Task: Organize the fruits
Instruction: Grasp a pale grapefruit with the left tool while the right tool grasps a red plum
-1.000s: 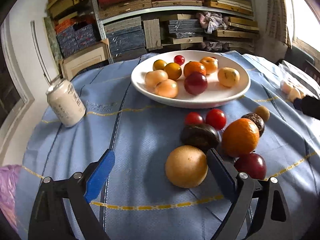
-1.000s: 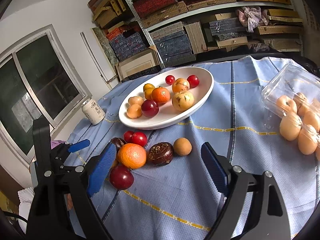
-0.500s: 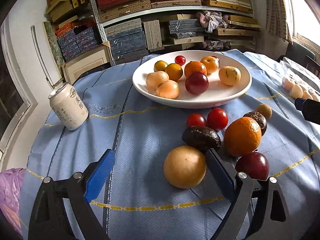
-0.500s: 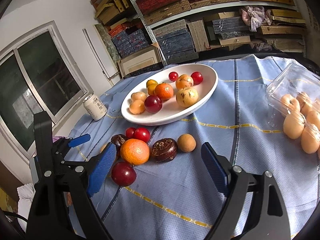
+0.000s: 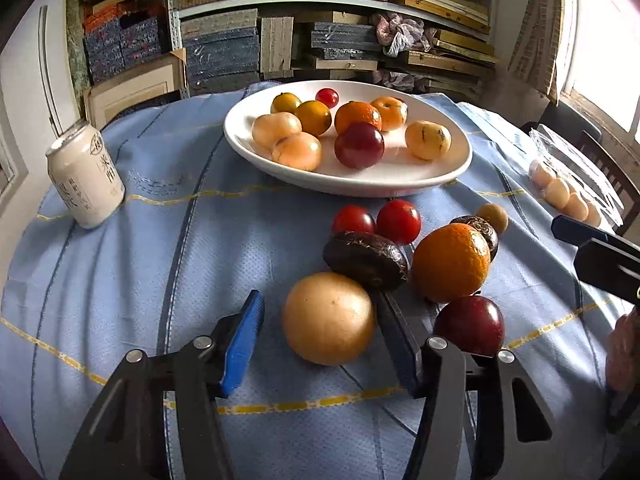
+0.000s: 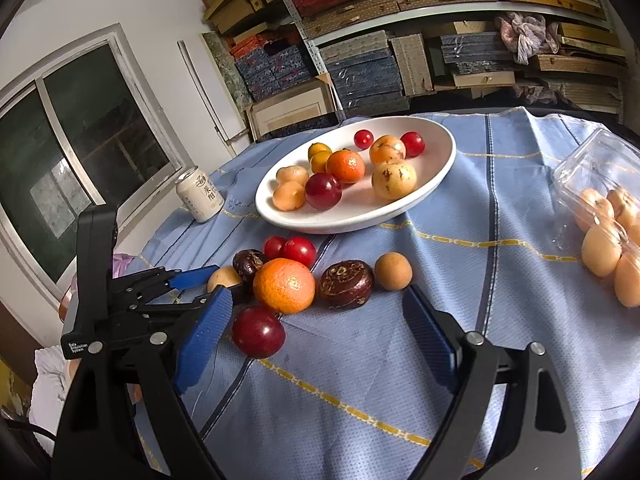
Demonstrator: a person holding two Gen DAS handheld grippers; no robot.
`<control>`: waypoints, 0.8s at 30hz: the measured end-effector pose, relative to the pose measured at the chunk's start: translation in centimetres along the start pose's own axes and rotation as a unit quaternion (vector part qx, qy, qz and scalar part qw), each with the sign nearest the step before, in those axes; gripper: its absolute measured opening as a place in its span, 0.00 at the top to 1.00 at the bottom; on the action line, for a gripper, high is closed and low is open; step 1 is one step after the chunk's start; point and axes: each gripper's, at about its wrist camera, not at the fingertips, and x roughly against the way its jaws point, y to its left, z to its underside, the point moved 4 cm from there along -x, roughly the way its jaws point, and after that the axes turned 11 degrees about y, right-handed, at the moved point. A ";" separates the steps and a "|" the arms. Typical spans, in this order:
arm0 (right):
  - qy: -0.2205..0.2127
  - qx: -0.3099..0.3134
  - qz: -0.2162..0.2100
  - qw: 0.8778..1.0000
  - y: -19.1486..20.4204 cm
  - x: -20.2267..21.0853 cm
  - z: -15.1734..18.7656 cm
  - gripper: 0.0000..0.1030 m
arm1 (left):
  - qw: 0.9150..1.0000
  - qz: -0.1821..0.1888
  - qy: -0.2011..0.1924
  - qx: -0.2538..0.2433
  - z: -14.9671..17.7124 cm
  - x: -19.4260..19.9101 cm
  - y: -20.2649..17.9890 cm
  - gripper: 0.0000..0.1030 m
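Left wrist view: tan round fruit [image 5: 328, 318] on blue cloth [image 5: 160, 264], near loose pile, between fingers of left gripper [image 5: 320, 344]. Jaws have just been closing; right pad touching fruit, left pad apart, so no grip yet. Likely target for white plate [image 5: 400, 184] beyond, already holding sorted fruit. Right gripper [image 6: 316, 340] wide open, empty, hovering near red plum [image 6: 258, 332], judged waiting.

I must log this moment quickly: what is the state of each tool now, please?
Left tool: jaws just closing around the round tan fruit; one blue pad not yet touching.
Right tool: open, holding nothing.
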 end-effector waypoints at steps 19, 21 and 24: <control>0.056 0.107 0.021 0.992 5.1 -2.8 2.4 0.30 | 0.997 0.023 -0.034 0.066 -0.3 2.8 3.3 0.57; 0.059 0.108 0.028 0.992 5.5 -3.3 2.5 0.30 | 0.996 0.027 -0.034 0.072 -0.3 3.0 3.4 0.57; 0.074 0.105 0.038 0.991 5.8 -4.3 2.5 0.40 | 0.997 0.027 -0.035 0.064 -0.3 3.1 2.9 0.57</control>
